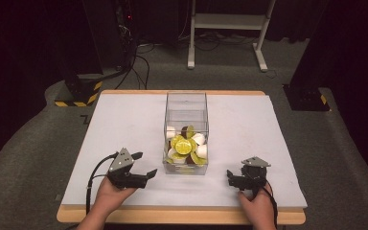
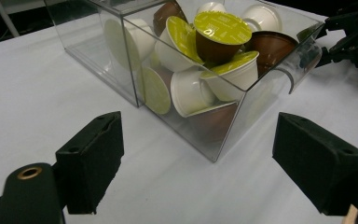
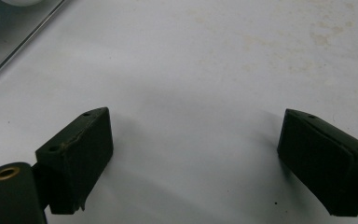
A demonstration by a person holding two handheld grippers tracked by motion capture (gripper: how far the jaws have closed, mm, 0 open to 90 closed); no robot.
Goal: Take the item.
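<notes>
A clear plastic box (image 1: 186,108) stands in the middle of the white table, its near half piled with coffee capsules (image 1: 186,146) with green lids and white or brown cups. My left gripper (image 1: 145,164) is open just left of the box's near corner, jaws pointing at it. In the left gripper view the box corner (image 2: 214,149) sits between the wide-apart jaws of the left gripper (image 2: 198,156), with a green-lidded brown capsule (image 2: 221,28) on top of the pile. My right gripper (image 1: 231,178) is open to the right of the box, over bare table; the right gripper (image 3: 193,154) holds nothing.
The white sheet (image 1: 249,129) covers a wooden table with its front edge (image 1: 182,215) near the hands. Behind the table stand a white desk frame (image 1: 227,21), a black stand with hazard tape (image 1: 79,93) and another black base (image 1: 306,98). Cables lie on the floor.
</notes>
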